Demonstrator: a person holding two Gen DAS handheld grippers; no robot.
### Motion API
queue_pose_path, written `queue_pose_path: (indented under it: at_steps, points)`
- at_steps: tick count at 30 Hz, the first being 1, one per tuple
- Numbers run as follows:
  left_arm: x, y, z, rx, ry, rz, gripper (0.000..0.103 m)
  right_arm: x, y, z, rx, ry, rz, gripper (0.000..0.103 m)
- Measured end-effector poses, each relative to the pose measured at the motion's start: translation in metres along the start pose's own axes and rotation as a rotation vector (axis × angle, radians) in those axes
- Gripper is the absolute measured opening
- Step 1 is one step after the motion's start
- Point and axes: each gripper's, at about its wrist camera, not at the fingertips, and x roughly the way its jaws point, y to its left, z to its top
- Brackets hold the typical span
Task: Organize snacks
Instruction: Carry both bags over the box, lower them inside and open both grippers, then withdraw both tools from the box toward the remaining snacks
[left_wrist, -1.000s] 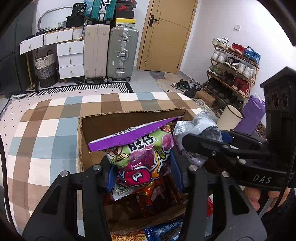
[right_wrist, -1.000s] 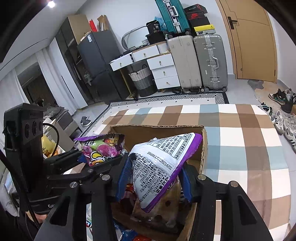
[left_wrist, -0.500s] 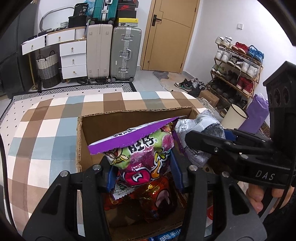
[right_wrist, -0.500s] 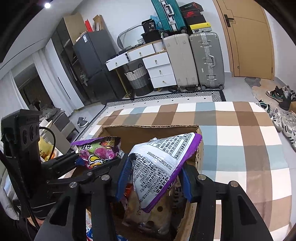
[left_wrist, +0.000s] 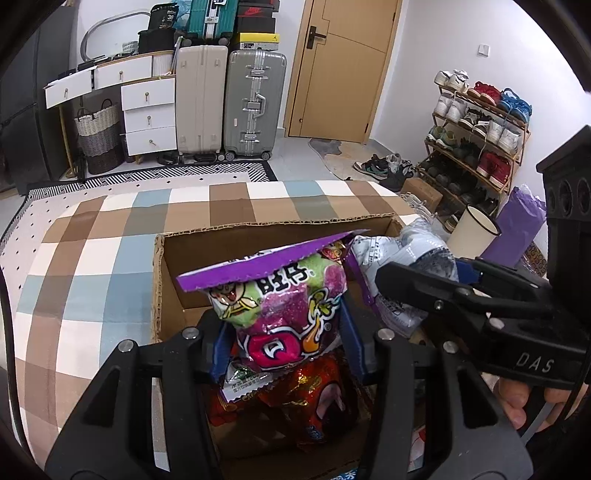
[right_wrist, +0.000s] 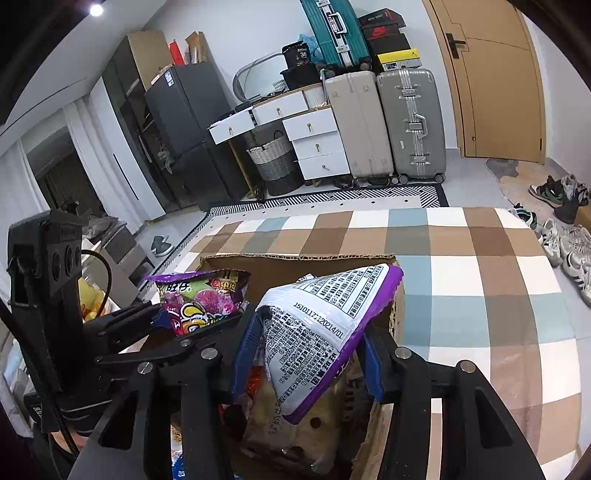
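1. The left claw (left_wrist: 282, 341) pinches a purple and green snack bag (left_wrist: 284, 310) between its blue pads. The bag stands upright, its purple top seam above the fingers and its lower edge below them.
2. This bag is held over the open cardboard box (left_wrist: 162, 295), above a red foil packet (left_wrist: 314, 398) lying inside the box.
3. The right claw (right_wrist: 306, 354) pinches a white and purple snack bag (right_wrist: 317, 332) between its blue pads, printed back facing the camera. The bag tilts, its purple-edged top corner pointing up and to the right.
4. This second bag is held over the right part of the same box, above a pale packet (right_wrist: 291, 424) lying in it.
5. The two claws sit just beside each other over the box, each visible in the other's view; whether the bags touch cannot be told.
6. The box rests on a surface covered by a checked cloth (left_wrist: 92, 258) in brown, blue and white.
7. A person's fingers (left_wrist: 517, 402) show under the right claw's handle.
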Motion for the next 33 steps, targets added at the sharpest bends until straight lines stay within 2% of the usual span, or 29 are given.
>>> queue_pose_path:
  at_steps: [5, 6, 8, 9, 10, 12, 15, 16, 19, 27, 33]
  points:
    - [-0.001, 0.000, 0.000, -0.005, 0.003, -0.003, 0.048, -0.001, -0.001, 0.001, 0.009, -0.002, 0.013, 0.053]
    - [-0.002, 0.000, -0.001, -0.002, 0.006, -0.003, 0.051, -0.003, -0.001, 0.001, 0.006, -0.010, 0.009, 0.055]
    - [-0.003, -0.001, -0.001, 0.006, 0.017, -0.008, 0.066, -0.009, 0.000, 0.001, 0.003, -0.027, 0.004, 0.066]
    - [-0.005, -0.002, -0.001, 0.006, 0.017, -0.009, 0.078, -0.012, 0.000, 0.001, 0.004, -0.033, 0.010, 0.068]
    - [-0.007, -0.002, -0.001, 0.006, 0.008, -0.016, 0.084, -0.016, -0.001, 0.001, 0.004, -0.044, 0.017, 0.070]
    - [-0.011, -0.003, -0.002, 0.008, 0.004, -0.020, 0.089, -0.024, -0.001, 0.001, 0.005, -0.060, 0.008, 0.072]
    - [-0.021, -0.002, -0.005, 0.008, -0.003, -0.025, 0.101, -0.034, 0.001, -0.001, 0.001, -0.066, 0.002, 0.087]
    - [-0.026, -0.002, -0.005, 0.007, -0.009, -0.028, 0.101, -0.038, 0.002, -0.002, -0.003, -0.066, 0.001, 0.094]
    - [-0.042, -0.002, -0.008, 0.001, -0.021, -0.036, 0.102, -0.052, 0.004, -0.006, -0.009, -0.069, -0.010, 0.102]
    - [-0.090, 0.000, -0.031, 0.035, -0.047, 0.009, 0.102, -0.086, 0.007, -0.032, 0.012, -0.056, -0.045, 0.103]
    - [-0.120, 0.008, -0.056, 0.029, -0.037, 0.041, 0.102, -0.101, 0.011, -0.054, 0.016, -0.027, -0.095, 0.103]
